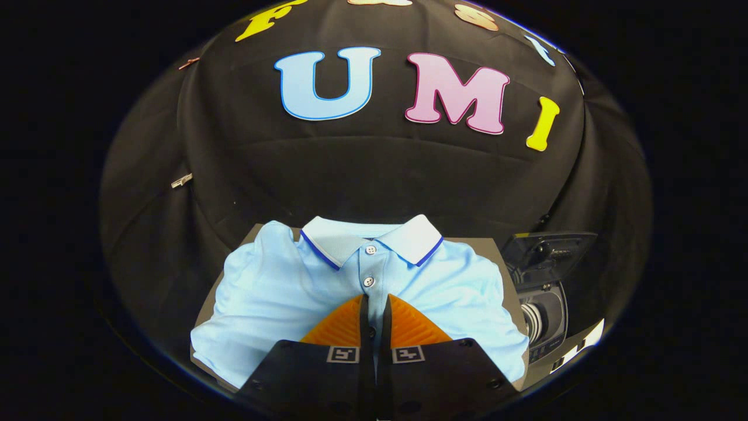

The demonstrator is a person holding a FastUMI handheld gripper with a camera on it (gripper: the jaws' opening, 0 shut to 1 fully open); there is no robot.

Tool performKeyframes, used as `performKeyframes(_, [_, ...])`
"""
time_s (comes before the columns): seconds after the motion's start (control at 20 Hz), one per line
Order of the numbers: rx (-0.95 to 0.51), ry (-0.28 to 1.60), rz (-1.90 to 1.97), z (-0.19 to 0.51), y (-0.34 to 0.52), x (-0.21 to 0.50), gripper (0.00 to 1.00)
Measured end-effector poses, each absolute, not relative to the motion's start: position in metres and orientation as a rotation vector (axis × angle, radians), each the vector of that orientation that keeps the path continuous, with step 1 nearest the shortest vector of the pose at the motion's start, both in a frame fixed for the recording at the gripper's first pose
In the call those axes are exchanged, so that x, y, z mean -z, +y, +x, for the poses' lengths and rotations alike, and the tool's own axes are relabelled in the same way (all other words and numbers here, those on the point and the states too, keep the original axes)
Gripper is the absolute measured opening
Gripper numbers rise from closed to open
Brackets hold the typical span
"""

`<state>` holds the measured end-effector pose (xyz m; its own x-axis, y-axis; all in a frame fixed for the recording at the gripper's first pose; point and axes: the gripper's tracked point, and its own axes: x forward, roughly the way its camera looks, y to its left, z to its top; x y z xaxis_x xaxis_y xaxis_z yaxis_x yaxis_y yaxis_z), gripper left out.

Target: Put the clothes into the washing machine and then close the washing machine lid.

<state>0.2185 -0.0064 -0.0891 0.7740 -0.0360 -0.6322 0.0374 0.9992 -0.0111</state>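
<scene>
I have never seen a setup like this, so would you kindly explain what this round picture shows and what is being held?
The camera rides on a hand-held gripper and looks forward along its two fingers. The fingers stand almost together, with only a thin gap, over a light blue polo shirt. Whether they pinch its fabric cannot be told. The shirt lies spread flat on a table, collar away from the camera. Beside the shirt, past the table's edge, stands a small washing machine with its lid raised. Black cloth forms the booth's wall behind.

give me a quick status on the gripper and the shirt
Hand-held gripper fingers nearly together over the shirt's front placket, grip unclear. Light blue polo shirt lies flat on the table. Washing machine beside it, lid open.
</scene>
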Motion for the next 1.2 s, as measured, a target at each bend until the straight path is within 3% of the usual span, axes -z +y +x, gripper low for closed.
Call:
performKeyframes(0.55, [-0.002, 0.618, 0.009, 0.216, -0.001, 0.056, 0.06])
performKeyframes(1.2, [0.007, 0.424, 0.009, 0.207, -0.061, -0.056, 0.05])
